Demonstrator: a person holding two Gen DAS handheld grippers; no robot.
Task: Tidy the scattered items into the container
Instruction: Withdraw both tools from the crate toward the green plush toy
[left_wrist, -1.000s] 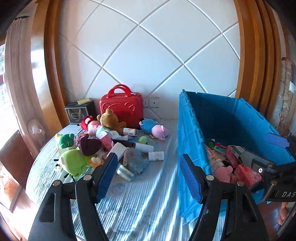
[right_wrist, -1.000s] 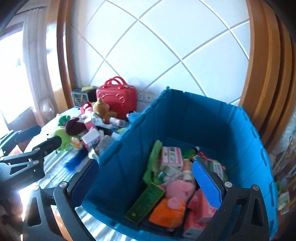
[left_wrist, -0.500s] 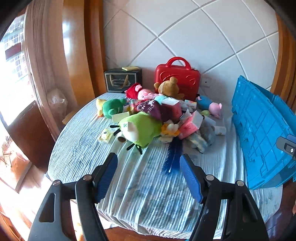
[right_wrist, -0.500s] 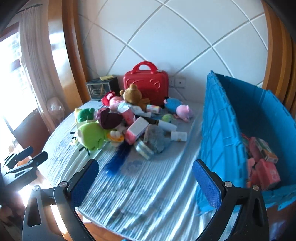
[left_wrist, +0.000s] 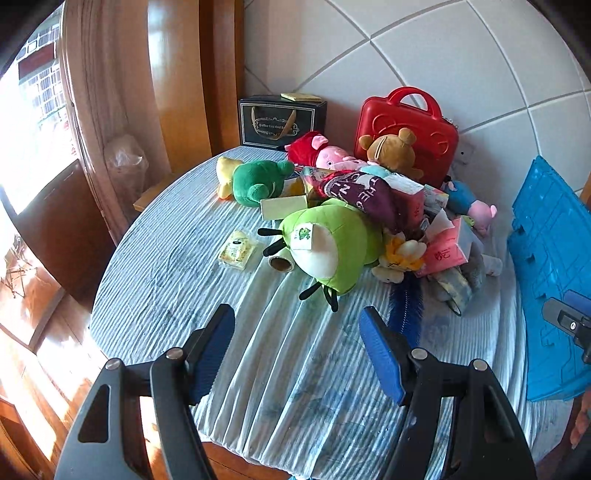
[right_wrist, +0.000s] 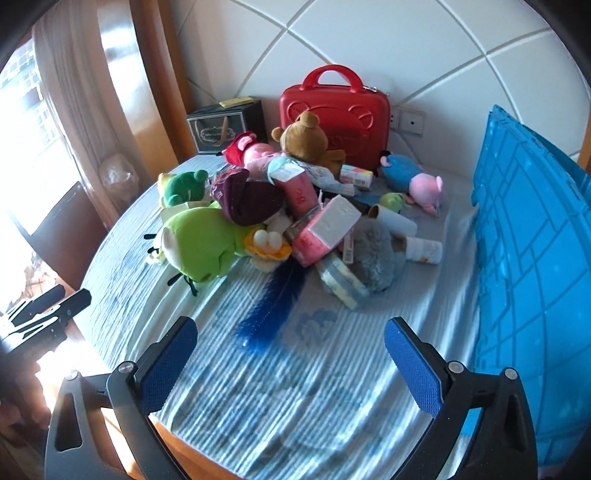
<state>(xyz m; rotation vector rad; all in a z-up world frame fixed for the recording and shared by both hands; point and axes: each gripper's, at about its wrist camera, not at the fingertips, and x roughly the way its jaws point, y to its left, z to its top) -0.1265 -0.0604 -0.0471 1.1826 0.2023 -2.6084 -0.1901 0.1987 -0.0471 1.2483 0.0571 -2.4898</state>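
Blue crate (right_wrist: 532, 258) wall fills right of frame in both views; toy pile sits centre on striped tablecloth (left_wrist: 207, 280). Yellow packet (left_wrist: 237, 250) shows only in left wrist view; white bottle (right_wrist: 424, 250) only in right. Left gripper (left_wrist: 297, 345) and right gripper (right_wrist: 290, 363): jaws spread, empty. Both views have swung away from crate interior since a second ago.

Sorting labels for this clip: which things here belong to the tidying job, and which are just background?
Job:
lime-green plush frog
dark blue feather
pink tissue pack
grey furry toy
brown teddy bear
blue plastic crate
open left gripper, open right gripper

Background, probably:
red hard-shell case
black gift box
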